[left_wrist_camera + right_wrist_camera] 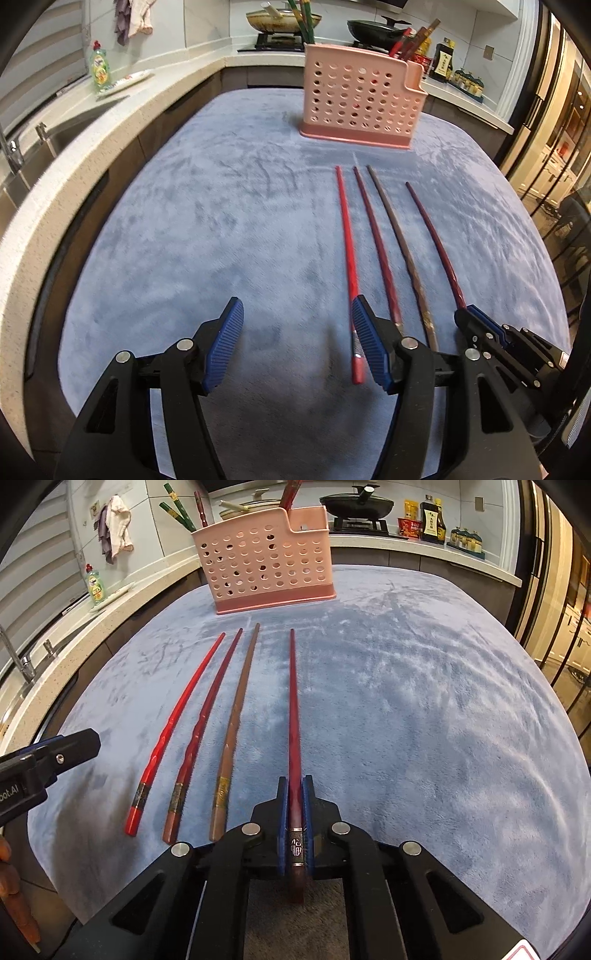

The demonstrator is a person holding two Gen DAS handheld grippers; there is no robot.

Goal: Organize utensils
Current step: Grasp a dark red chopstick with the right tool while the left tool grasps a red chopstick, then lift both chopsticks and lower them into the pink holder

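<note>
Several chopsticks lie side by side on a blue cloth (pixel 406 720): a bright red one (pixel 177 720), a maroon one (pixel 207 716), a brown one (pixel 236 716) and a dark red one (pixel 293 701). My right gripper (pixel 295 786) is shut on the dark red chopstick near its thick end; the left wrist view shows that gripper (pixel 465 317) at the same stick (pixel 439 251). My left gripper (pixel 295 314) stands open low over the cloth, with the bright red chopstick (pixel 347 236) just inside its right finger. A pink perforated holder (pixel 354 96) (pixel 266 565) stands at the far end with several chopsticks in it.
A speckled counter (pixel 74 155) curves along the left, with a sink faucet (pixel 11 151) and a green soap bottle (pixel 99 66). Behind the holder is a stove with a pan (pixel 356 504) and sauce bottles (pixel 430 518). Glass doors are at the right.
</note>
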